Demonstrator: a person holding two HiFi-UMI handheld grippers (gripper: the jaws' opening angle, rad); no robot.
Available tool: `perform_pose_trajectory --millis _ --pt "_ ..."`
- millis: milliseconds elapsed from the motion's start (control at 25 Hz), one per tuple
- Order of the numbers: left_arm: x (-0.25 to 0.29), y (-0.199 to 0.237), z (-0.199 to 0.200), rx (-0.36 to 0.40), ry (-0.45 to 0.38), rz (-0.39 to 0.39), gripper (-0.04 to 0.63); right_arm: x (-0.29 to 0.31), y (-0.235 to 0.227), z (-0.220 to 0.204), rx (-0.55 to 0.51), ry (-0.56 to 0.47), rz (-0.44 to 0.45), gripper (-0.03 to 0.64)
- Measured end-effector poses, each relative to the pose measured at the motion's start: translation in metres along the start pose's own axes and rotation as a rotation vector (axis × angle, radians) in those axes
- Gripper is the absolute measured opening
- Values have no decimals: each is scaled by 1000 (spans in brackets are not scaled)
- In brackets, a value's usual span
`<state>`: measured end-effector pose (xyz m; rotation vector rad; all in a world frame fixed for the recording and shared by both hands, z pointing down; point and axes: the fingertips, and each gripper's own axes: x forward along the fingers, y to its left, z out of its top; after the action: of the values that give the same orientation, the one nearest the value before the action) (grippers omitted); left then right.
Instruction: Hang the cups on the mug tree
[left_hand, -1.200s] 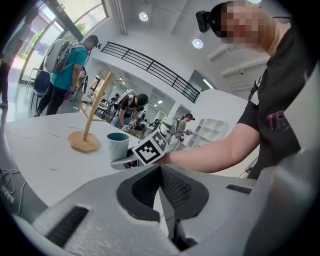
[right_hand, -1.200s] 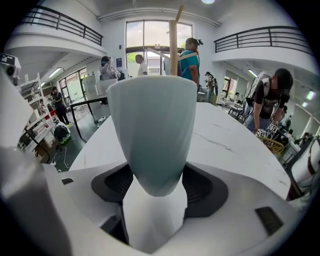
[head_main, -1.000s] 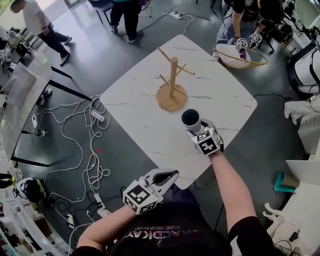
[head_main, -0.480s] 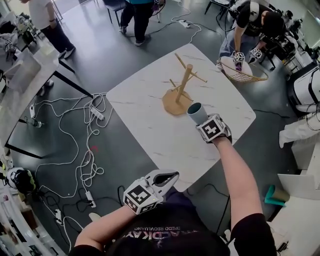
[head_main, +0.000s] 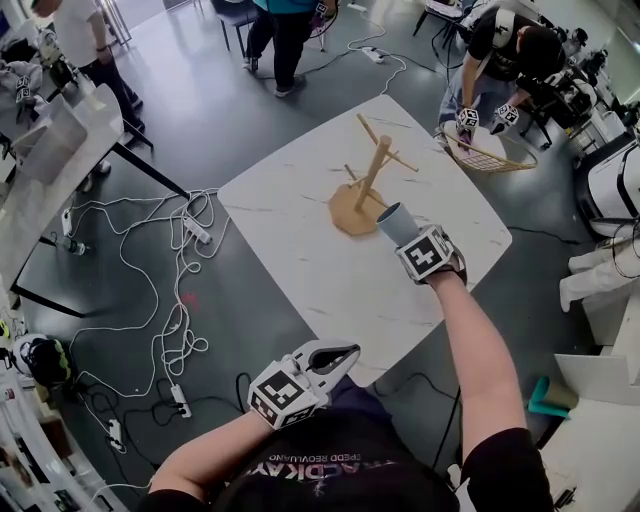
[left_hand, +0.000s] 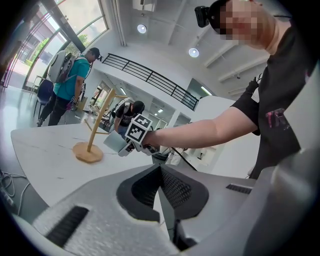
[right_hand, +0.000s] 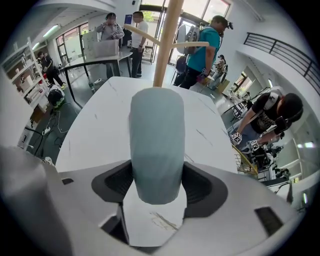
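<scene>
A wooden mug tree (head_main: 362, 192) with bare pegs stands on the white marble table (head_main: 300, 240). My right gripper (head_main: 412, 240) is shut on a grey-blue cup (head_main: 397, 222), held lying on its side just right of the tree's base, mouth toward the post. In the right gripper view the cup (right_hand: 156, 142) fills the space between the jaws, with the tree's post (right_hand: 165, 42) straight ahead. My left gripper (head_main: 335, 358) hangs below the table's near edge, jaws shut and empty. The left gripper view shows the tree (left_hand: 95, 135) and the held cup (left_hand: 116, 142).
A wire basket (head_main: 486, 152) sits at the table's far right corner, where another person works with grippers. Cables and a power strip (head_main: 195, 231) lie on the floor left of the table. People stand at the far side.
My right gripper has carried the cup up and away from me toward the mug tree. The left gripper has stayed in place.
</scene>
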<state>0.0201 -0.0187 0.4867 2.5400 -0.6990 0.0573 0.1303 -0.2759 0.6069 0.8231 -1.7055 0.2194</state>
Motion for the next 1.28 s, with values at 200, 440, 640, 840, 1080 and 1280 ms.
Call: perform_pose_trajectory --millis 200,440,640,840,1080,1280 --pt "3 -1 1 8 -1 -10 -6 -10 -3 5 -43 11 -13 302" --pt "2 -5 5 16 -13 -18 -6 -18 -6 14 -106 51 -23 302" --pt "-5 0 4 8 -17 -10 -6 -21 -5 29 -150 64 -28 301" --pt "-9 3 3 10 -22 -5 -6 -21 -3 38 -152 48 -33 301" --pt "-13 6 6 3 -22 2 -6 -22 -2 49 -143 30 -25 299" --pt "-13 9 6 1 -19 3 -6 -24 -2 64 -148 3 -27 298"
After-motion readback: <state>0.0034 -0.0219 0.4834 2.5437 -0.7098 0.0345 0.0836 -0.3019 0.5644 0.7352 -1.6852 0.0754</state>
